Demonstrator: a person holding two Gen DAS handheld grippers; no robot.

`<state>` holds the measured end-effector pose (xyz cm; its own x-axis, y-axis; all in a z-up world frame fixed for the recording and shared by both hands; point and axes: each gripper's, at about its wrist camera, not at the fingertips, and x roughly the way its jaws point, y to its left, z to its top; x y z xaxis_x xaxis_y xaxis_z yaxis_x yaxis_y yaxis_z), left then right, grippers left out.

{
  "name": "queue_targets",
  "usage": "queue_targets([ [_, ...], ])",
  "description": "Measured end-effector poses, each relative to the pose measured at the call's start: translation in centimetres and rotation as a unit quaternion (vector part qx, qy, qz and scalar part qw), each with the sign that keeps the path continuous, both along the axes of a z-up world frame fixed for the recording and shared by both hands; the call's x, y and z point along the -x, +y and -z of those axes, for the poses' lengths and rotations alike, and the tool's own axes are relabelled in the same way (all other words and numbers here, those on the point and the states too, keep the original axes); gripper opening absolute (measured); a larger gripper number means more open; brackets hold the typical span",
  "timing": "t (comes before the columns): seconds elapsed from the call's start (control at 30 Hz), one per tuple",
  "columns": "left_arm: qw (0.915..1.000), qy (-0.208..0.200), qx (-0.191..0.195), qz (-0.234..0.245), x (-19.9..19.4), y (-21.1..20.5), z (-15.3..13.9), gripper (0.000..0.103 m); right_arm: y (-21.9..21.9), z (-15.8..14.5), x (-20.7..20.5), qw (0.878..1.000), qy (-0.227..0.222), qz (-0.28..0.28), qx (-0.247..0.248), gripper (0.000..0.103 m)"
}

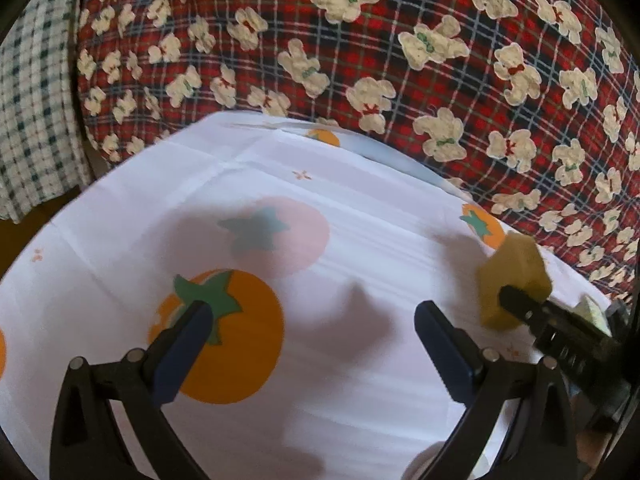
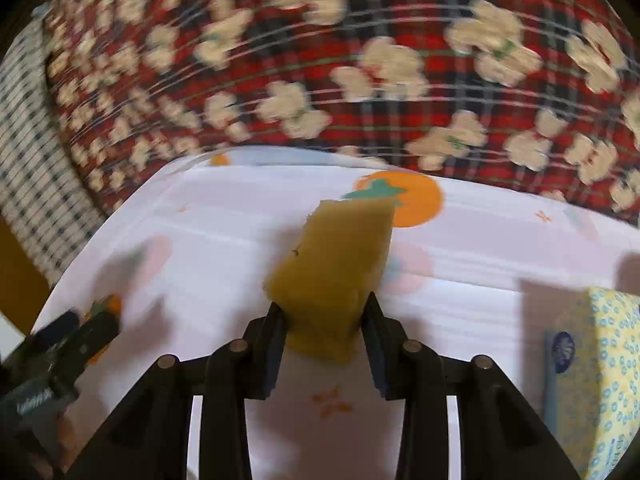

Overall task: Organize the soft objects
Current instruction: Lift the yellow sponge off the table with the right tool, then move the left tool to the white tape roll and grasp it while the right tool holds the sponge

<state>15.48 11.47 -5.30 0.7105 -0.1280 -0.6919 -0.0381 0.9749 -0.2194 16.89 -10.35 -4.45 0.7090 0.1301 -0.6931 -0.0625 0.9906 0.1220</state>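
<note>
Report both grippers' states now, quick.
Left gripper: open, nothing between its fingers.
Right gripper: shut on the yellow sponge.

Sponge (image 2: 332, 276) above cloth (image 2: 224, 216) (perhaps clear).

Left gripper (image 1: 314, 340) at the bottom of the frame, jaws spread wide, nothing between them, above a white cloth (image 1: 360, 216) printed with orange and pink tomatoes. At the right edge, right gripper (image 1: 516, 304) clamped on a yellow sponge (image 1: 514, 276). Across the top, red plaid fabric (image 1: 360, 60) with cream bears; at upper left, green-checked cloth (image 1: 32, 120).
</note>
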Motion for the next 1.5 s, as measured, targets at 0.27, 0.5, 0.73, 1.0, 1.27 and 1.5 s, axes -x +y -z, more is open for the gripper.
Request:
queue_targets([
  [0.27,0.9995,-0.004,0.012,0.027,0.9,0.2,-0.4,0.091,-0.4,0.7,0.2,1.0,0.01,-0.007,-0.018,0.039],
  [0.5,0.9731,-0.01,-0.06,0.222,4.9,-4.9,-1.7,0.091,-1.6,0.1,0.7,0.999,-0.003,0.036,-0.014,0.039],
  [0.73,0.9494,0.025,-0.118,0.29,6.6,-7.6,-0.7,0.091,-3.7,0.0,0.5,0.995,-0.011,0.094,-0.01,0.039],
  [1.0,0.9509,0.043,-0.098,0.291,6.1,-8.3,0.0,0.092,-3.5,-0.5,0.6,0.994,-0.024,0.103,0.033,0.039],
  [1.27,0.9447,0.058,-0.107,0.305,6.3,-9.2,0.5,0.095,-4.7,0.1,0.5,0.992,-0.011,0.123,0.008,0.039],
  [1.5,0.9526,0.047,-0.118,0.276,5.6,-9.1,0.9,0.096,-5.1,-0.2,0.8,0.99,-0.02,0.141,0.02,0.039],
])
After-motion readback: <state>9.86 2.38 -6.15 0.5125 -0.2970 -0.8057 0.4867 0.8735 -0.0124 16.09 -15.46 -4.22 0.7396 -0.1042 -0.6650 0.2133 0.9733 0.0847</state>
